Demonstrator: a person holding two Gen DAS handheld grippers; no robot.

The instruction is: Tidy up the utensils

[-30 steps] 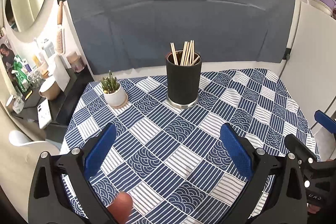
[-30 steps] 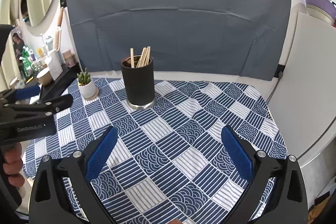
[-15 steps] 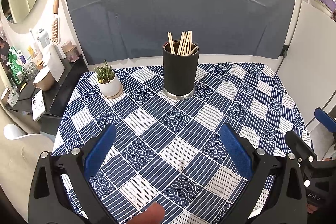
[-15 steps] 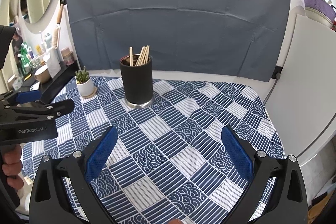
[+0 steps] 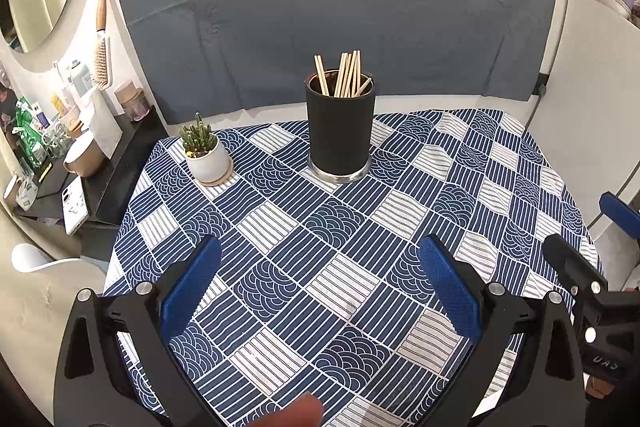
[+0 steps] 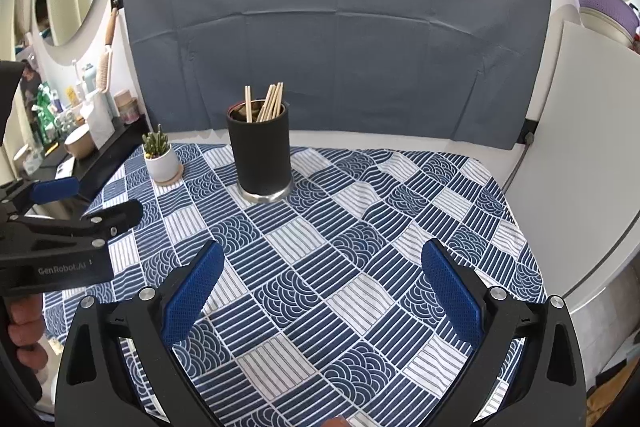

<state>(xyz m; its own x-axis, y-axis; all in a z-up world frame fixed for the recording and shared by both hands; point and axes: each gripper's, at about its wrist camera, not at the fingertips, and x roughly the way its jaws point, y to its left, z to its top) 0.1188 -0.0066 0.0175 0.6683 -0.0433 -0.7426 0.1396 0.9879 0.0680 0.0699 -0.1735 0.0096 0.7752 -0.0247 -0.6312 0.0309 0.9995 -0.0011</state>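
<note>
The left tool (image 5: 320, 259) hangs above the near part of the worktop (image 5: 460, 195), its blue pads spread wide and holding nothing. The right tool (image 6: 320, 263) is just as wide and bare. The wooden chopsticks (image 5: 346, 75) stand bunched in a black cylindrical holder (image 5: 340, 135) toward the far edge, near a small potted cactus (image 5: 204, 153).

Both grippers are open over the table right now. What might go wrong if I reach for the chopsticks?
The chopsticks lean loosely in the tall black holder; a sideways nudge may tip it. The potted cactus sits close beside it, in the left gripper's likely path. The right gripper could crowd the left.
</note>
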